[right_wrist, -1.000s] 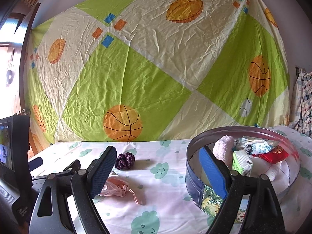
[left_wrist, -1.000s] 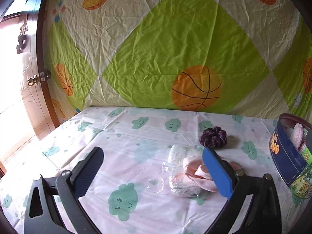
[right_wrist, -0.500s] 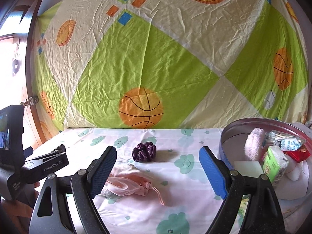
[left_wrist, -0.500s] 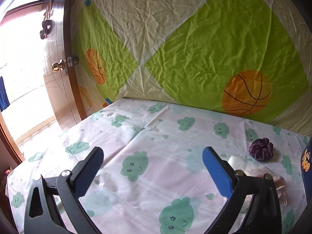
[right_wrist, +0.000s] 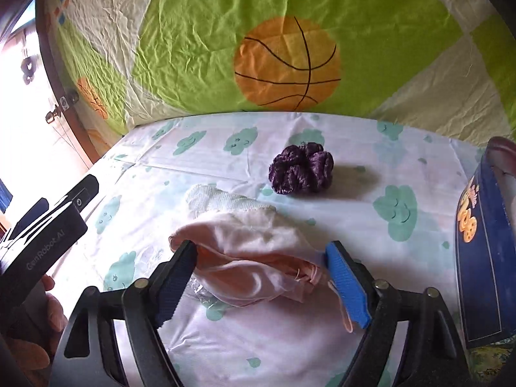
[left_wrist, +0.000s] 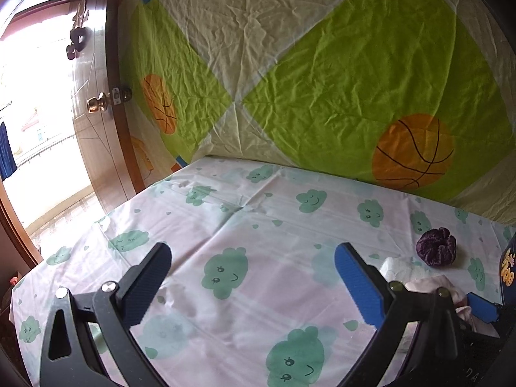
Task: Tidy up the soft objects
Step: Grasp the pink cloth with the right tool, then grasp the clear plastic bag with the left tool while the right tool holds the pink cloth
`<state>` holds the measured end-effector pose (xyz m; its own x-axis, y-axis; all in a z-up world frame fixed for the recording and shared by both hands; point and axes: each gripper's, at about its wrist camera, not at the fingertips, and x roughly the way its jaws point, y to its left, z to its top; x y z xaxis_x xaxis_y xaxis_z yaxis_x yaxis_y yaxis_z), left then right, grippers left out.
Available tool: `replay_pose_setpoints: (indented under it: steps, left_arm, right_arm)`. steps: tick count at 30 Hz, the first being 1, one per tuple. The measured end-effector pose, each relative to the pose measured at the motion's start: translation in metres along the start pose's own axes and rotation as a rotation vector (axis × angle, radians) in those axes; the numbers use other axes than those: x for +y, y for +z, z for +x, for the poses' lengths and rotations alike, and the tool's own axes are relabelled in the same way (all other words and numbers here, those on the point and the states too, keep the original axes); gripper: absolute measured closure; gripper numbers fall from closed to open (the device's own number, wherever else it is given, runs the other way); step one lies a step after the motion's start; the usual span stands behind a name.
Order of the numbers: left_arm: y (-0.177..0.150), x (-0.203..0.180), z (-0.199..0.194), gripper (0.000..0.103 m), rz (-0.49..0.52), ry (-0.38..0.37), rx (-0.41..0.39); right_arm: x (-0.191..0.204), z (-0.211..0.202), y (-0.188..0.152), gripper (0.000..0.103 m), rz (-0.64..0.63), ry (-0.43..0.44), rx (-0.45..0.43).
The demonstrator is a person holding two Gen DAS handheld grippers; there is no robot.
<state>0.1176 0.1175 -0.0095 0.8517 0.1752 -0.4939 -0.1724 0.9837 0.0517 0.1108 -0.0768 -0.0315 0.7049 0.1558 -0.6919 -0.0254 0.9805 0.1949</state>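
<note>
Right wrist view showed my right gripper (right_wrist: pixel 261 277) with fingers apart around the pink cloth (right_wrist: pixel 248 258) on the desk (right_wrist: pixel 354 219), not clamped. Beyond lay a white cloth (right_wrist: pixel 219 201), a purple scrunchie (right_wrist: pixel 301 169) and a blue tin (right_wrist: pixel 483 258). My left gripper (left_wrist: pixel 251 277) hung wide apart, holding nothing.

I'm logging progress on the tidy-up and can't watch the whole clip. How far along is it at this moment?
Done: nothing these views confirm; the blue tin shows only its side wall, contents hidden. In hand: the right claw is open around the pink cloth, not yet clamped. Left: that cloth, the white knit piece and the purple scrunchie all lie on the sheet. The left claw is open and holds nothing.
</note>
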Motion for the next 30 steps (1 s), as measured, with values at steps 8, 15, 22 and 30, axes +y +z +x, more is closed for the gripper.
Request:
replay_pose_setpoints:
  steps: [8,15,22,30]
  left_arm:
    - [-0.001,-0.002,0.0,0.0,0.011,-0.025,0.006]
    - [-0.004,-0.003,0.001,0.0,0.017,-0.045,0.02]
    - [-0.005,-0.009,-0.001,0.0,0.045,-0.078,0.023]
    - [-0.006,-0.01,-0.003,0.0,0.048,-0.082,0.022]
  right_arm:
    - [-0.021,0.0,-0.004,0.094,0.102,0.075,0.031]
    - [-0.021,-0.043,-0.018,0.097,0.071,0.068,-0.136]
    - [-0.021,-0.07,-0.038,0.097,-0.004,0.022,-0.151]
    - [-0.023,-0.08,-0.047,0.019,-0.051,-0.008,-0.156]
